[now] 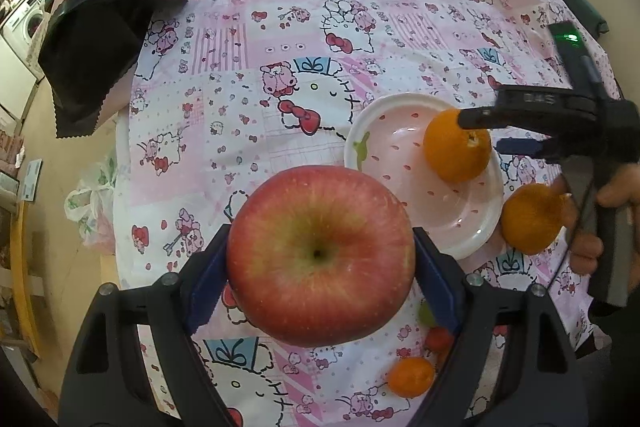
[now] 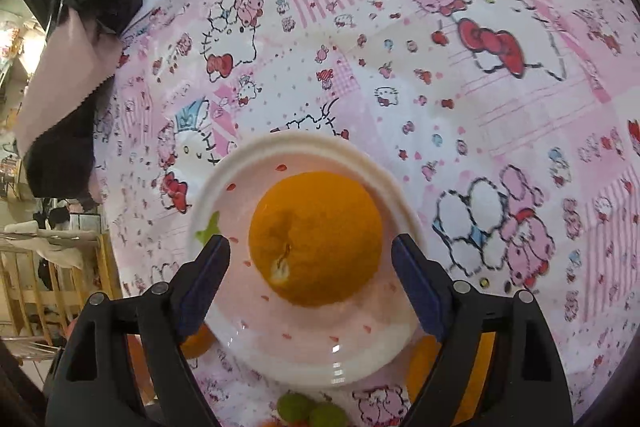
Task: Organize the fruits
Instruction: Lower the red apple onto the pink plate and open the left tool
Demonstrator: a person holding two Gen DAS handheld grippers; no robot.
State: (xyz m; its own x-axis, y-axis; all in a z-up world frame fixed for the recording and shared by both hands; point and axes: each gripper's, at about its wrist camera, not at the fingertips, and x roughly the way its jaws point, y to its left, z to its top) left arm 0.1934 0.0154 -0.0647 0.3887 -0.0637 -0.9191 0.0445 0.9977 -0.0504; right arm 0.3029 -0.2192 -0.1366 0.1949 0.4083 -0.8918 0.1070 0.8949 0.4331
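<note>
On the patterned tablecloth [image 1: 248, 99], our left gripper [image 1: 320, 259] clamped the apple [image 1: 320, 255]; our right gripper [image 2: 310, 267] stood apart around the orange [image 2: 316, 239] on the plate [image 2: 304, 147], best lifted straight clear.

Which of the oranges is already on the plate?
The big orange between the right gripper's open fingers; the other oranges lie on the tablecloth.

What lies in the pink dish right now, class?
One orange sits in the pink dish, between the open fingers of the right claw, untouched. The orange hides the dish floor beneath it. A second orange lies outside the rim.
</note>
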